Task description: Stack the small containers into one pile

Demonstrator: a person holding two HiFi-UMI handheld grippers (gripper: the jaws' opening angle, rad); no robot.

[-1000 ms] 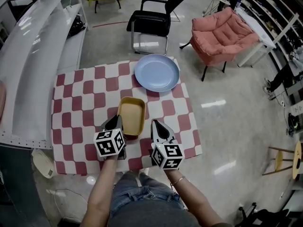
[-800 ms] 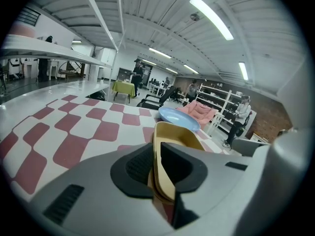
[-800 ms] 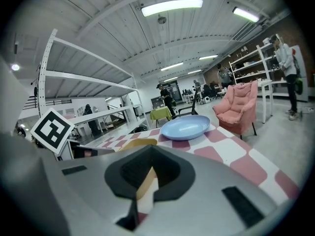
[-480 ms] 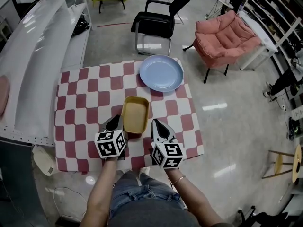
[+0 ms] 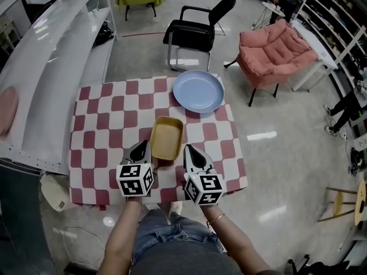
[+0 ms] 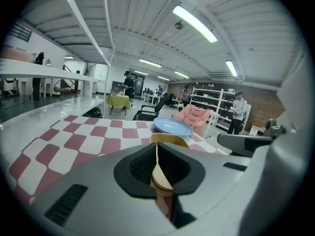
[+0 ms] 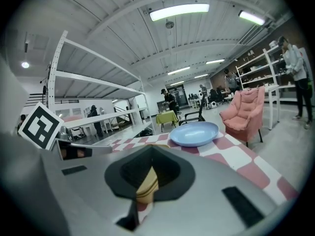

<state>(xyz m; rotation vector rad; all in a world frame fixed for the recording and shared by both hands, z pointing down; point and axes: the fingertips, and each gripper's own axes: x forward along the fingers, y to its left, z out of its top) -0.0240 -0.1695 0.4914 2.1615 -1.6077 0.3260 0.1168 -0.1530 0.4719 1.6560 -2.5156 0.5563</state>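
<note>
Seen from above, a person's two forearms reach forward over a lap in jeans, each hand holding a gripper topped by a marker cube. Both grippers hover at the near edge of a table (image 5: pixel 103 125) covered in a red and white check cloth, and both point away from the person.

The left gripper (image 5: pixel 141 149) has just been closing its jaws. In the left gripper view they now meet at the tips with nothing between them. The right gripper (image 5: pixel 190 151) also has its jaws together and empty, as the right gripper view shows.

A yellow rectangular container (image 5: pixel 167 137) lies between the two grippers, near the middle of the table. It sits open side up. Its long axis runs away from the person toward the far edge, with the far end leaning slightly right. Its near short end lies between the two sets of jaw tips. Each gripper is just beside one long side, and contact cannot be judged. Through both gripper views its near end shows layered rim lines, as of nested pieces.

Beyond it, at the table's far right, is a round blue plate (image 5: pixel 198 91), apart from the container. On the floor past the table stand a black chair (image 5: pixel 192 33) and, to the right, a pink armchair (image 5: pixel 278 50).
</note>
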